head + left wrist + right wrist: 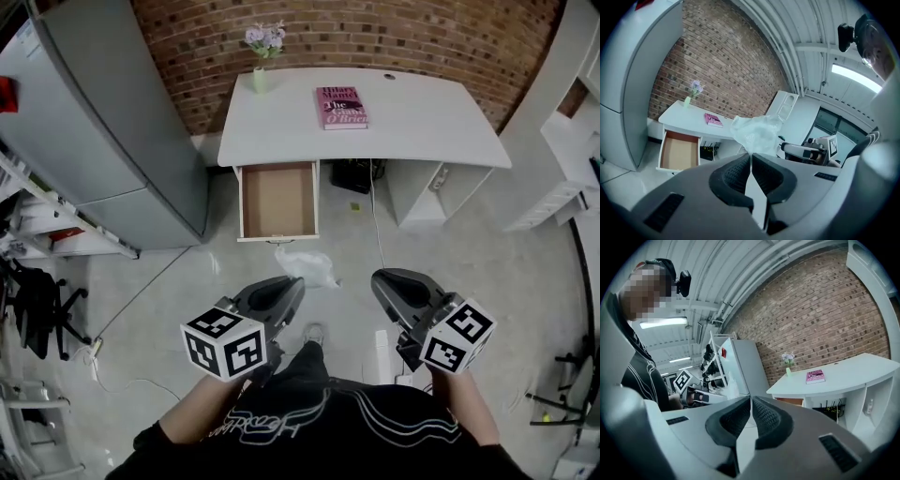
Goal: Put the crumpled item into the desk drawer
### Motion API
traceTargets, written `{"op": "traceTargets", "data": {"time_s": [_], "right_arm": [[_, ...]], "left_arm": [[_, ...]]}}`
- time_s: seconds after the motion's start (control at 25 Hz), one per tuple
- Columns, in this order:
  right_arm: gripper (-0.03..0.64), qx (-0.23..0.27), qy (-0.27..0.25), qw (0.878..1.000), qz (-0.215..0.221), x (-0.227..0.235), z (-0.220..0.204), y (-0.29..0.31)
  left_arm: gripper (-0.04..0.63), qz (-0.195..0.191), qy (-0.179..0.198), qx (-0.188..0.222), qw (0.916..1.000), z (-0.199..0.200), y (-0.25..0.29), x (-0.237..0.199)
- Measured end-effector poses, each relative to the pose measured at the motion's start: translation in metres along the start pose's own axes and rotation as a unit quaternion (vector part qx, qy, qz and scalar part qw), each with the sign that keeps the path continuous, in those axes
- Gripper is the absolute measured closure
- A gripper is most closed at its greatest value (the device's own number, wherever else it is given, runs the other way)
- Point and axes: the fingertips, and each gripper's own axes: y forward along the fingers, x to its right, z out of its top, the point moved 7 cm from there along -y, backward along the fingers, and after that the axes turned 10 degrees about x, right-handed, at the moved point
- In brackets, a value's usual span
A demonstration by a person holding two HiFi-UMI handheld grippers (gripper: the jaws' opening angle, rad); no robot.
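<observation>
A crumpled clear plastic bag [307, 265] hangs above the floor in front of the desk, pinched at the tip of my left gripper [294, 282]. In the left gripper view the bag [757, 133] bulges out just beyond the shut jaws of the left gripper [751, 157]. The desk drawer [277, 200] stands pulled open with a bare brown bottom [678, 151], ahead and slightly left of the bag. My right gripper [378, 279] is level with the left one, to its right. Its jaws [751, 400] are shut with nothing between them.
The white desk [422, 122] carries a pink book [341, 106] and a small vase of flowers [262, 56]. A grey cabinet [112, 122] stands left of the drawer and white shelving [572, 159] at the right. Cables lie on the floor [141, 291].
</observation>
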Motion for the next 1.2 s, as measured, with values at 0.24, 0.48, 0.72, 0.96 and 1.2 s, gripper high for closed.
{"op": "traceTargets", "data": {"time_s": [0.24,0.48,0.72,0.96,1.2], "right_arm": [[0.571,-0.043,-0.002,0.999,-0.002,0.075,0.003,0.098],[0.571,-0.072,0.016,0.997,-0.010,0.136,-0.002,0.164],[0.571,-0.083,0.031,0.996,-0.021,0.178,-0.016,0.194],[0.571,-0.103,0.044,0.994,-0.017,0.209,-0.042,0.219],[0.571,-0.137,0.053,0.989,-0.002,0.245,-0.063,0.245]], "left_arm": [[0.565,0.018,-0.011,-0.021,0.9996,0.023,0.073,-0.104],[0.565,0.043,-0.029,-0.047,0.9975,0.028,0.132,-0.188],[0.565,0.078,-0.024,-0.085,0.9930,0.016,0.174,-0.255],[0.565,0.120,-0.051,-0.128,0.9831,-0.020,0.200,-0.313],[0.565,0.153,-0.044,-0.163,0.9737,-0.051,0.227,-0.361]]}}
